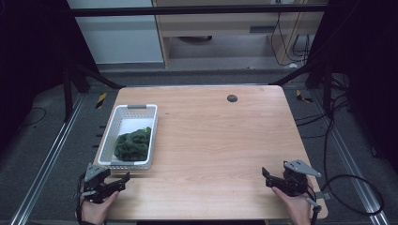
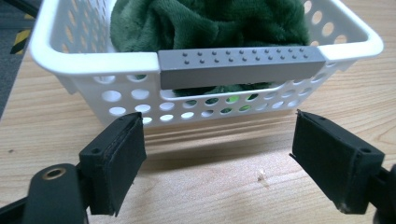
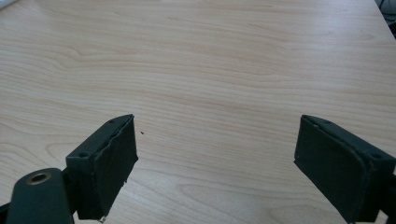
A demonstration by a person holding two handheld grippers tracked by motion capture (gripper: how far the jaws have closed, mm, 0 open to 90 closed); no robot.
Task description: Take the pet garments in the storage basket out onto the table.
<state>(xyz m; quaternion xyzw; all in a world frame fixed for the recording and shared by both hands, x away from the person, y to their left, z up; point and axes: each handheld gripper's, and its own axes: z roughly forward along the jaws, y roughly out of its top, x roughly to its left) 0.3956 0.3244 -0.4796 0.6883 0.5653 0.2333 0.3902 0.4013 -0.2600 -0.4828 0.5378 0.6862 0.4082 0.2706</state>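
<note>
Up close, the wide-open left gripper [image 2: 217, 154] faces the basket's grey handle [image 2: 242, 67]; the right gripper [image 3: 217, 163] gapes over bare table [image 3: 210, 70].

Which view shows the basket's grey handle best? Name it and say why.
The left gripper view: the grey handle sits close and head-on, its rows of raised dots plain, on the near rim of the white basket. The high view shows that handle as a small grey strip. The right gripper view looks onto bare wooden table.
</note>
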